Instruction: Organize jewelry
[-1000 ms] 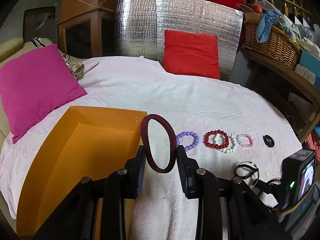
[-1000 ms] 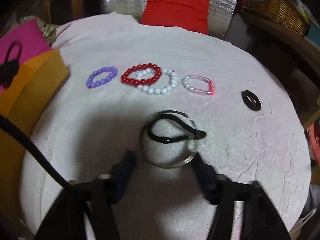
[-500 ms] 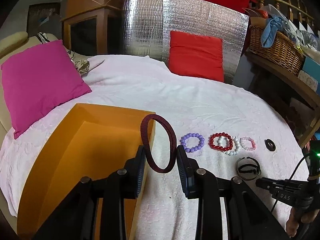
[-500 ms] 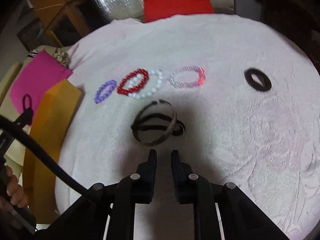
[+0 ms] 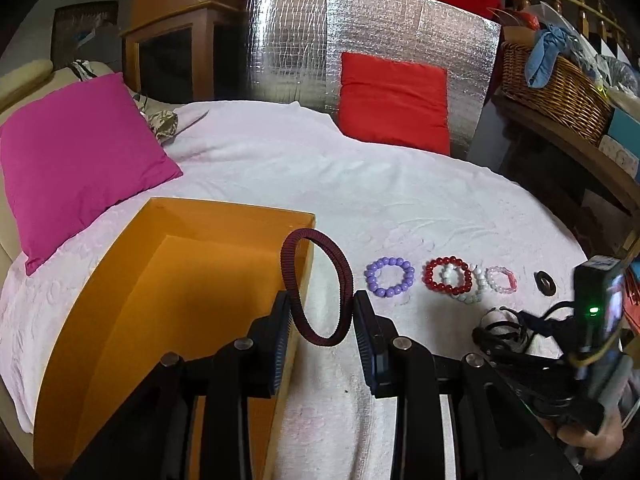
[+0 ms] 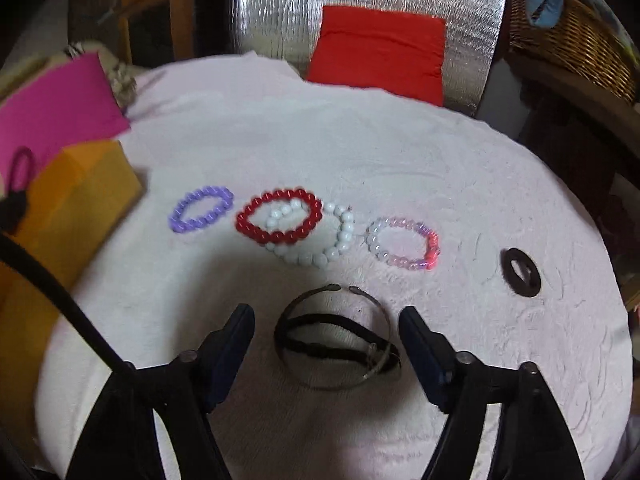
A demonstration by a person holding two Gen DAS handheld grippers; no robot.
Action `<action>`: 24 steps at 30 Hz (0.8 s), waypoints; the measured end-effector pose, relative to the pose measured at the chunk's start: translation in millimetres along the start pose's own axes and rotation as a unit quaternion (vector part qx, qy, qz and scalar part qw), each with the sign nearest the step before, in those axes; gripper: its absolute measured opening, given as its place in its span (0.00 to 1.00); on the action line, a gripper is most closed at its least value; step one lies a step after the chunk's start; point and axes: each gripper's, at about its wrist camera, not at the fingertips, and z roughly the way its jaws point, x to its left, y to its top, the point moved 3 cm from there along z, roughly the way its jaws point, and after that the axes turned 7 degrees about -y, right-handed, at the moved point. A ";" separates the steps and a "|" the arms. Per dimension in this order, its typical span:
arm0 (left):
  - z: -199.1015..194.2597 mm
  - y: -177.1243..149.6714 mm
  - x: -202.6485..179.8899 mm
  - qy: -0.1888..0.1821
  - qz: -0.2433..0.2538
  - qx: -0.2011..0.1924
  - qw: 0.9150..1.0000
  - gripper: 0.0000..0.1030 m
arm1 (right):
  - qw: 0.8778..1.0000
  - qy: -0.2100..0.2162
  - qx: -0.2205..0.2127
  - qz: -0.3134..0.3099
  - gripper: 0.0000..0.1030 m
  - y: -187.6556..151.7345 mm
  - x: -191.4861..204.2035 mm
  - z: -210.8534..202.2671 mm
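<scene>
On bed [image 5: 280,168] beside orange box [image 5: 168,280]: left gripper [image 5: 318,312] clamped on maroon bangle [image 5: 316,284], upright, stiff. Right gripper [image 6: 326,344] jaws opening around silver cuff [image 6: 332,376] and black band [image 6: 340,340], untouched; light, probably slippery, best pinched across rim.

You face a round surface under a pale pink textured cloth [image 5: 280,168]. Far across it, a crinkled silver foil panel [image 5: 372,36] stands behind a red square cushion [image 5: 394,100]. A magenta pillow [image 5: 76,152] lies left; a woven wicker basket [image 5: 556,84] sits on the right wooden shelf.
</scene>
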 end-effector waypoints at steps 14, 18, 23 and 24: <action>-10.7 3.1 11.6 0.006 -0.013 -0.013 1.000 0.31 | 0.991 0.094 -0.033 0.086 0.62 9.0 -33.1 -27.1; -20.7 4.3 27.6 0.020 -0.026 -0.024 0.999 0.31 | 0.982 0.138 -0.085 0.092 0.62 21.8 -20.0 -57.2; -38.7 4.9 71.9 0.062 -0.058 -0.039 0.996 0.31 | 0.971 0.191 -0.132 0.062 0.62 32.5 30.5 -86.8; -40.7 3.9 82.9 0.075 -0.069 -0.038 0.994 0.31 | 0.968 0.203 -0.134 0.057 0.62 34.5 40.5 -89.4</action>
